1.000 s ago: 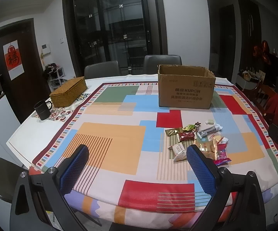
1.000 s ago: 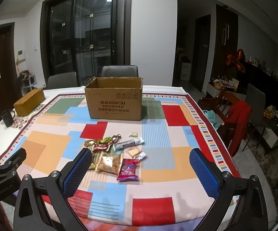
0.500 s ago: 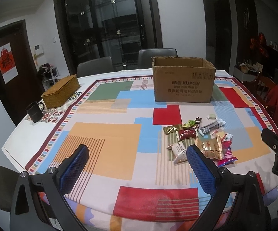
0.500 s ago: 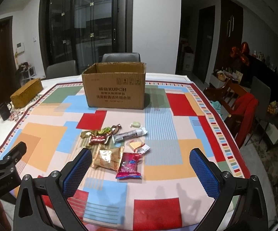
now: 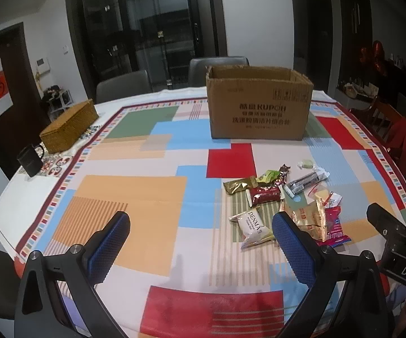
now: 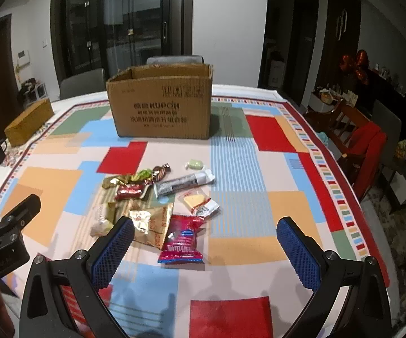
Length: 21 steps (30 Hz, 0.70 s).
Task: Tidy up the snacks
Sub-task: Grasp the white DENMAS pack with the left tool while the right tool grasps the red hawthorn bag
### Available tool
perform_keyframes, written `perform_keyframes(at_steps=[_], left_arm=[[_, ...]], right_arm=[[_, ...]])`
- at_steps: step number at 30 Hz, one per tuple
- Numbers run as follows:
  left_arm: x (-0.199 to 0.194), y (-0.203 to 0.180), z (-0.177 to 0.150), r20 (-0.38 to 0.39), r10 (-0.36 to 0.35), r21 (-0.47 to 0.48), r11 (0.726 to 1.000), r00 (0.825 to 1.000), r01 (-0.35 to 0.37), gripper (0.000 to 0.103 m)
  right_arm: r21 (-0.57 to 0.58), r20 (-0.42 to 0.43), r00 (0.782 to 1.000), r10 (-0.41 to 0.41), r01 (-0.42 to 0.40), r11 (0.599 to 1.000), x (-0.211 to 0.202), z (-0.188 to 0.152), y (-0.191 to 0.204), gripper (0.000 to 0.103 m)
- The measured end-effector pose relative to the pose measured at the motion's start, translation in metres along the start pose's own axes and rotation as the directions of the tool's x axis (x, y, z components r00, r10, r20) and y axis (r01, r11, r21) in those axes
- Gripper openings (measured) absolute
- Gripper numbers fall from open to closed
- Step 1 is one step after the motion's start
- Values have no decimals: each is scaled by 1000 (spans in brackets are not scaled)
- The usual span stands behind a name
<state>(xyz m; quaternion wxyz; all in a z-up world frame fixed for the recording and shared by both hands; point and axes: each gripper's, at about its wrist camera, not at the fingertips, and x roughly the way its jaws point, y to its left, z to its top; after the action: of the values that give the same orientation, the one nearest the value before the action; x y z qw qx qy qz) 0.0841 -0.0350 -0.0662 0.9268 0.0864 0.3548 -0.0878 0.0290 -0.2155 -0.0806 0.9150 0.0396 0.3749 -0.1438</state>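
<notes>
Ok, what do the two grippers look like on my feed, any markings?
Both match: black angular frames with silver screw heads, and blue mesh-textured pads on the fingers. The left gripper and right gripper each carry two such pads. In the left wrist view, the right gripper's black body shows white letters "DAS". No cables, hands or sleeves are visible.

Left gripper jaws wide apart, empty, above tablecloth; snack pile near cardboard box.

Table under patchwork cloth. Ahead of my claws: open cardboard box standing far; snack packets heaped near. Far left: woven box, black mug.
</notes>
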Motion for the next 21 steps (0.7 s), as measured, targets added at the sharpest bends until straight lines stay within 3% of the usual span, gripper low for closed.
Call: perform_keyframes(at_steps=[11,21], left_arm=[[37,-15,0,-71,-29,14,999,997,30,101],[66,-29,1,-126,-60,27,998,990,64,92]], right_arm=[[-6,-93,996,3,-4,1000,36,-7,-2,102],[-14,-167,986,15,-17,1000,64,-13,0,98]])
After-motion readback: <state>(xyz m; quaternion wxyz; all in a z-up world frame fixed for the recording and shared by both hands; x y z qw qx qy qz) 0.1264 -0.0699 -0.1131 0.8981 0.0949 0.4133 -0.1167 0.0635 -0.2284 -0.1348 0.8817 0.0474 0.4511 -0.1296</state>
